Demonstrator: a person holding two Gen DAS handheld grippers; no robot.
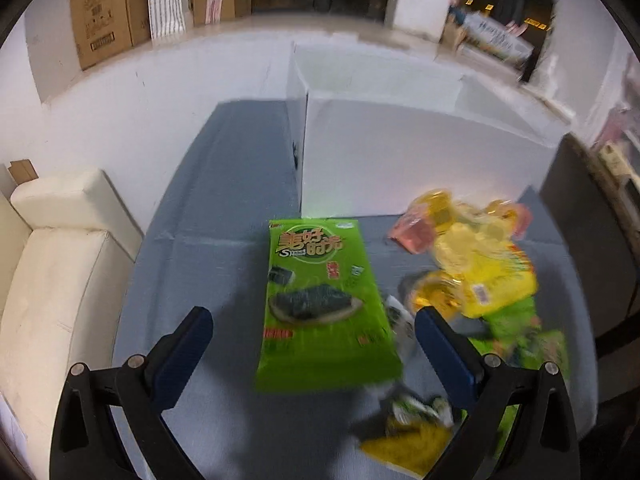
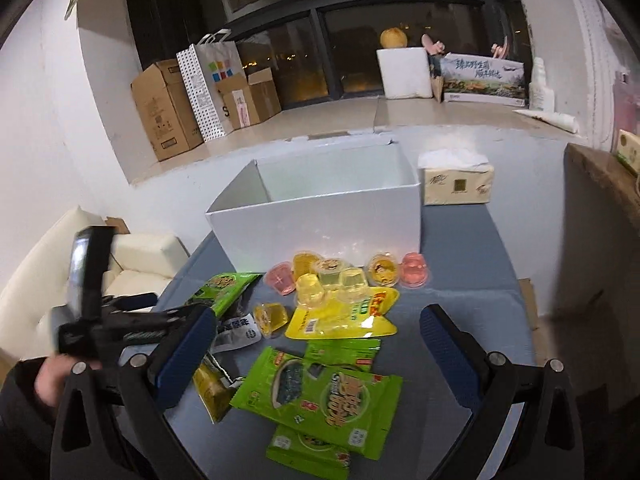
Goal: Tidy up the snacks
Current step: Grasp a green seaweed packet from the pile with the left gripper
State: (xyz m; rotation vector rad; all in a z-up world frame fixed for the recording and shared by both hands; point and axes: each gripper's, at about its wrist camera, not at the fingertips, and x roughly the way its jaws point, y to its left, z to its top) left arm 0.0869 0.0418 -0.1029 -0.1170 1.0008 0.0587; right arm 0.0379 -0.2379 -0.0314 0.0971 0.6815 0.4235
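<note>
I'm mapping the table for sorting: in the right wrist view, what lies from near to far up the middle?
Green seaweed packet → yellow packet → jelly cups → white box.

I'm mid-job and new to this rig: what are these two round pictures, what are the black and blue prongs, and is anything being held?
There is no robot arm: a person carries a two-finger gripper in each hand, and each round picture comes from a camera on one gripper looking forward along its fingers. The blue-padded prongs are those fingers. The left gripper is open, with a green seaweed packet seen between its fingers; blur hides whether they touch it. The right gripper is open and holds nothing. On the blue-grey table lie more green packets, a yellow bag and jelly cups, in front of an open white box. A tissue pack sits beside the box.
</note>
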